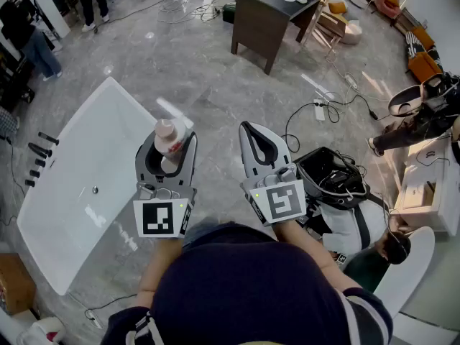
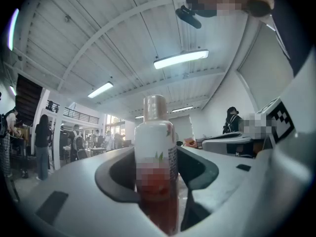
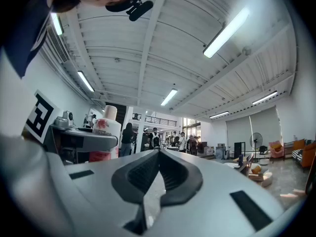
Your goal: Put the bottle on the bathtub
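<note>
A grey marbled floor [image 1: 215,70] spreads through a large open room, with a white bathtub [image 1: 86,164] lying at the left, a dark desk [image 1: 269,16] further off and loose cables [image 1: 316,113] trailing past a black bag [image 1: 334,178] at the right. The person holds both grippers out level, side by side over the floor. The left gripper [image 1: 172,141] is clamped on the bottle [image 1: 170,146], a white one with a pinkish cap and a red lower label. It stands upright between the dark jaw pads, which press on its sides. In the head view the bottle shows just beside the tub's right rim, carried in the gripper and not resting on the tub. The right gripper [image 1: 249,128] is closed with nothing in it, its jaw tips meeting in the right gripper view.
</note>
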